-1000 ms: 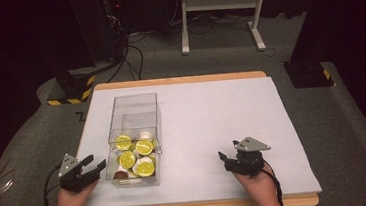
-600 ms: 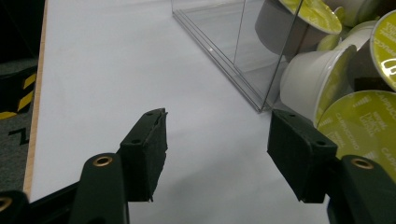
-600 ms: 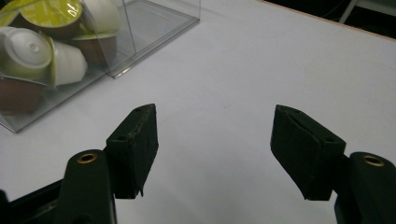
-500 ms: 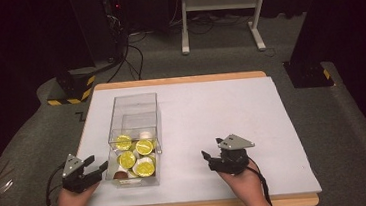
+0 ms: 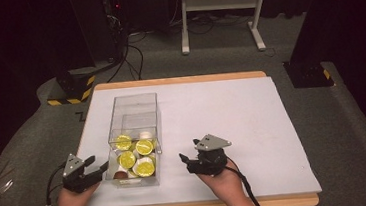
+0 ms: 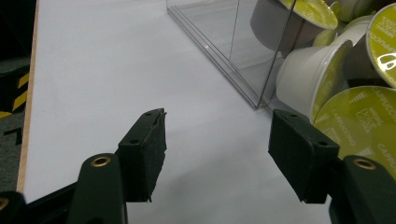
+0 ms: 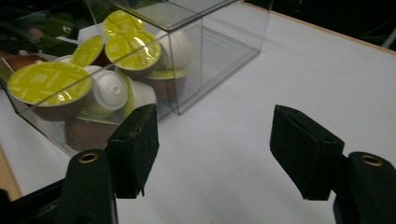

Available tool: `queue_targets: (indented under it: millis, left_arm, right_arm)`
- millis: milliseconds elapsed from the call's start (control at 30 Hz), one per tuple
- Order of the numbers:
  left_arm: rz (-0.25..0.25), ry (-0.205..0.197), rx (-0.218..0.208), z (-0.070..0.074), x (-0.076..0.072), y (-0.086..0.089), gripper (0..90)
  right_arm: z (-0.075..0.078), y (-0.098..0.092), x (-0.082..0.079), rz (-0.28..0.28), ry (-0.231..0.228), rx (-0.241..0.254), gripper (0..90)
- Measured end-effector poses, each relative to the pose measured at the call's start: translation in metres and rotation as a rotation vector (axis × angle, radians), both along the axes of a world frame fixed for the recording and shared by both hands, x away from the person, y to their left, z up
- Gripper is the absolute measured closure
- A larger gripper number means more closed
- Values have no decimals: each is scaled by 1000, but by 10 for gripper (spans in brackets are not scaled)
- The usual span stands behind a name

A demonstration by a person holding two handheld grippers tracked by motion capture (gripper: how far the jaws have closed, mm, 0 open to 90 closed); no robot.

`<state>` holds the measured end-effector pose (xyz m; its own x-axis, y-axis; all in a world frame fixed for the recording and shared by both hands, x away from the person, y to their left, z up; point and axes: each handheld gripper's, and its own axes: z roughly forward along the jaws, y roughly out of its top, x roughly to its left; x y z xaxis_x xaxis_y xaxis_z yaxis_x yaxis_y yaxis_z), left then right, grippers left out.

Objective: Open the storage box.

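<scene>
Black padded fingers (image 6: 144,158) of the left gripper (image 5: 98,169) are standing spread and empty, having just been opening, just beside the clear box (image 5: 132,103) on the white worktop (image 5: 253,122); the right gripper (image 5: 185,159) is likewise gaping, holding nothing, facing the yellow-lidded capsules (image 7: 49,77) heaped in the box's near end, probably readying to steady or lift it
</scene>
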<state>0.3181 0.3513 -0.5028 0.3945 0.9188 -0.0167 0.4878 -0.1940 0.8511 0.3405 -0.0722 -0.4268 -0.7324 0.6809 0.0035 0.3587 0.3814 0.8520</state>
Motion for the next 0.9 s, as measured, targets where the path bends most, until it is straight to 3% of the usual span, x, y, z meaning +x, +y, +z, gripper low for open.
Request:
queue_targets:
  millis: [267, 667, 900]
  left_arm:
    - [-6, -1, 4, 0, 0, 0, 369]
    - [-6, 6, -3, 0, 0, 0, 369]
    - [-9, 8, -4, 0, 0, 0, 369]
  right_arm:
    - [5, 30, -7, 40, -25, -6, 386]
    - [14, 84, -15, 158, -12, -18, 394]
    - [12, 107, -19, 199, 4, -38, 409]
